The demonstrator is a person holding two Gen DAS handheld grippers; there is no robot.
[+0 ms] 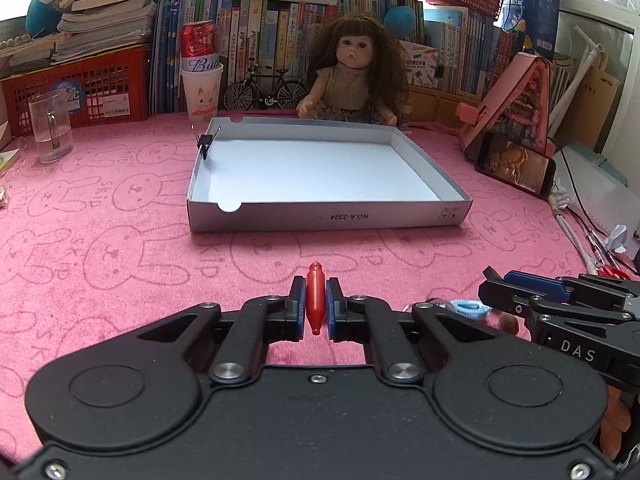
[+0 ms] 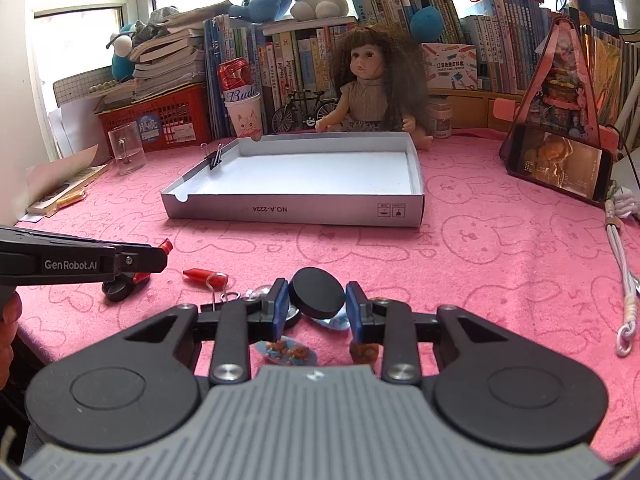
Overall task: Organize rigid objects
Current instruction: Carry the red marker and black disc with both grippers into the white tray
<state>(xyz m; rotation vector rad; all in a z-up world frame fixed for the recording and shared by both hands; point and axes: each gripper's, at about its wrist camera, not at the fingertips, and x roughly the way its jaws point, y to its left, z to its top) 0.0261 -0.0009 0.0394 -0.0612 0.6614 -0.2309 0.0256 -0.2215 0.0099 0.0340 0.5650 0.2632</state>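
My left gripper (image 1: 315, 304) is shut on a red spindle-shaped piece (image 1: 315, 296) and holds it above the pink cloth, in front of the white box (image 1: 328, 216). My right gripper (image 2: 316, 300) is shut on a black round disc (image 2: 317, 293), held tilted over the cloth. The box (image 2: 296, 212) is empty inside, with a black binder clip (image 2: 215, 160) on its left wall; the clip also shows in the left wrist view (image 1: 206, 142). In the right wrist view the left gripper (image 2: 132, 260) is at the left with the red piece's tip (image 2: 165, 245) sticking out.
On the cloth near me lie another red piece (image 2: 204, 276), a black lid (image 2: 116, 290), a binder clip (image 2: 218, 300), clear beads and small bear charms (image 2: 286, 352). A glass mug (image 1: 51, 126), a doll (image 1: 352, 76), a phone (image 1: 516, 164) and cables (image 2: 622, 272) ring the box.
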